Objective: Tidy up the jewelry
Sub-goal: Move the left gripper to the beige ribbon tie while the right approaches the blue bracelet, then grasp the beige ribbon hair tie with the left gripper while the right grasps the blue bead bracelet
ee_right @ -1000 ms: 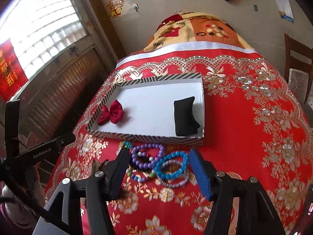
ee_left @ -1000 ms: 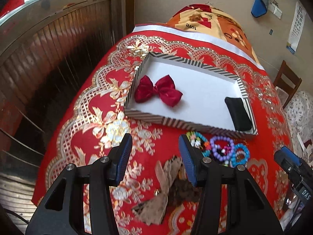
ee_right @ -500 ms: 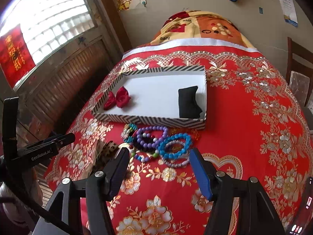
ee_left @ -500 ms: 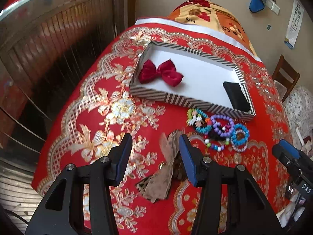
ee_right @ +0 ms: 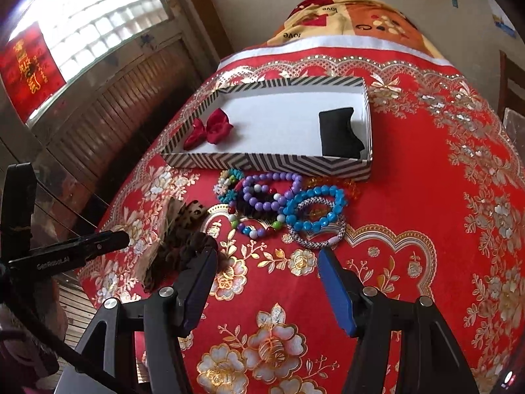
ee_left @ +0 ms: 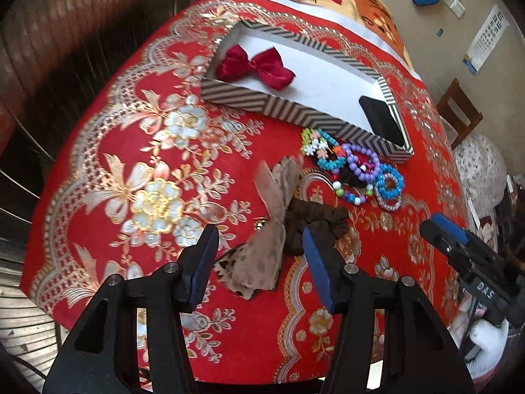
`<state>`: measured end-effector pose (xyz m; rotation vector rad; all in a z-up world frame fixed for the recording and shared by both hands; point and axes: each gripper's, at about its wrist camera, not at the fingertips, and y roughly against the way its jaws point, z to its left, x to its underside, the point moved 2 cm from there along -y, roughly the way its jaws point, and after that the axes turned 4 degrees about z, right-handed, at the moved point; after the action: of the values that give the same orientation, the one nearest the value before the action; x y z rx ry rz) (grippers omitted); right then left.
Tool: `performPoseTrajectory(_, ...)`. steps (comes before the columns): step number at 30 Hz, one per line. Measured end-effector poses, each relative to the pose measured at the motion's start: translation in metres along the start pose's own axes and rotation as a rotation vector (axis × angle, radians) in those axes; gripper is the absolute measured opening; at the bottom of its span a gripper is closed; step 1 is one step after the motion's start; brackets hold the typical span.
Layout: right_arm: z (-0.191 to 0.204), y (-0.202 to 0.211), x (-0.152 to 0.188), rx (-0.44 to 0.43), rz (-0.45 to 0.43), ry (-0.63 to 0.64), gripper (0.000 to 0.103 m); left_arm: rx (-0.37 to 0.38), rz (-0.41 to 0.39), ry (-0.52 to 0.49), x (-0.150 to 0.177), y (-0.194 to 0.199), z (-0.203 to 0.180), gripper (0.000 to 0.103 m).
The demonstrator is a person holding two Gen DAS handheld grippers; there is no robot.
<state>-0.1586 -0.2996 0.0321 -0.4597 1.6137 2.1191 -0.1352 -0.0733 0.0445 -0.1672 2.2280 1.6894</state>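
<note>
The left gripper (ee_left: 259, 256) was spread wide and held nothing, poised over the tan bow (ee_left: 270, 229) and brown scrunchie (ee_left: 315, 221) at 6 o'clock on the cloth (ee_left: 147, 151). The right gripper (ee_right: 267, 274) was likewise agape and unloaded, just short of the bracelets (ee_right: 282, 203), which lay against the tray (ee_right: 262, 164) at 12 o'clock. The bow would best be pinched at its knot, so that the loose scrunchie was not dragged along.

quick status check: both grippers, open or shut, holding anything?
Left gripper: open, holding nothing; beige mesh bow lies on the cloth between the jaws.
Right gripper: open, holding nothing, short of the bead bracelets.
</note>
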Motion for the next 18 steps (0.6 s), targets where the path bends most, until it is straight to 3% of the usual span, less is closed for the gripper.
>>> performPoseTrajectory(6,-0.029,-0.013,-0.008,0.070,0.001,-0.042,0.061,-0.009,0.029,-0.029,-0.008,-0.024,-0.009,0.053)
performPoseTrajectory(10,-0.048,-0.023,-0.024,0.087,0.003,-0.066,0.046,-0.028,0.048,-0.049,-0.014,-0.039,-0.013,0.053)
performPoseTrajectory(18,-0.073,-0.058,-0.051,0.028,0.071,-0.129,0.036,-0.038,0.090,-0.098,-0.023,-0.062,-0.018,0.053)
